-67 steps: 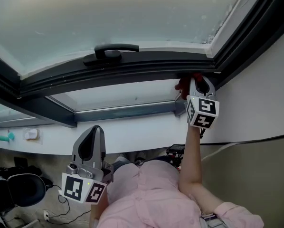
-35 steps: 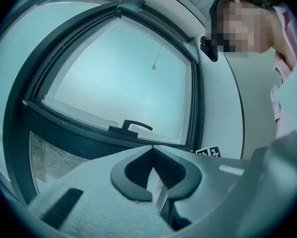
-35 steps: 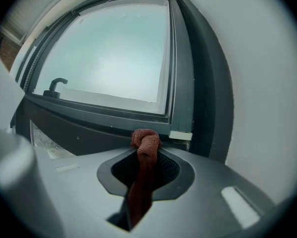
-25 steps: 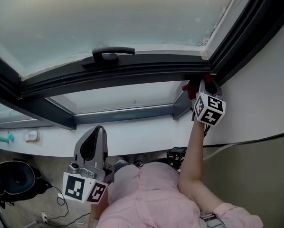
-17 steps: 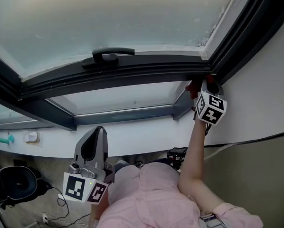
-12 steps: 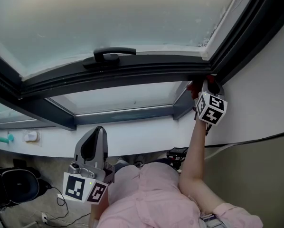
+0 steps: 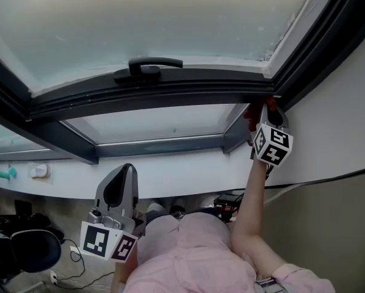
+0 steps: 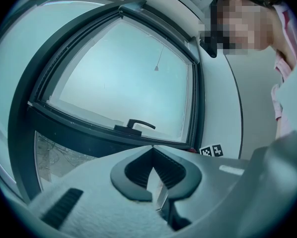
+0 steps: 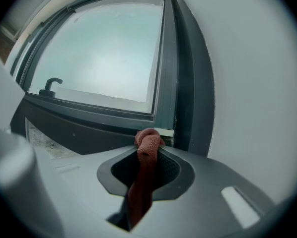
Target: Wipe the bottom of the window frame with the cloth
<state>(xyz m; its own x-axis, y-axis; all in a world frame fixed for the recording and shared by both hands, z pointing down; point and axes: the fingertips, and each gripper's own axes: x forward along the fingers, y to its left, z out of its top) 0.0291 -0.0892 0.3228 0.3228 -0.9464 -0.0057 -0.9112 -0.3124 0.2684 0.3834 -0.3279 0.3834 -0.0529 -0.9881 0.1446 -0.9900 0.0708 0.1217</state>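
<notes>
Straight ahead of the right gripper [image 9: 147, 151], the dark grey window frame [image 9: 89, 114] fills the view, with a frosted pane [image 9: 109, 48] above its bottom rail. White wall [image 9: 258, 83] sits to this gripper's right, just past the frame's upright.

The right gripper is raised on a bare arm [image 7: 246, 194], tips at the frame's bottom right corner. Its jaws pinch a red-brown cloth [image 9: 148, 141]. The bunched end sticks out past the tips and touches the frame at that corner. The rest trails back between the jaws. In the head view the cloth shows red just left of the tips, with the marker cube [image 7: 272, 145] below them.

The left gripper [image 8: 152, 151] is held low, well apart from the frame, beside the person's pink shirt [image 7: 188, 255]. Its jaws are pressed together with nothing between them. The window handle [image 8: 133, 125] is ahead of it, just above its tips, on the lower rail. From the right gripper the handle is far off to the left.
</notes>
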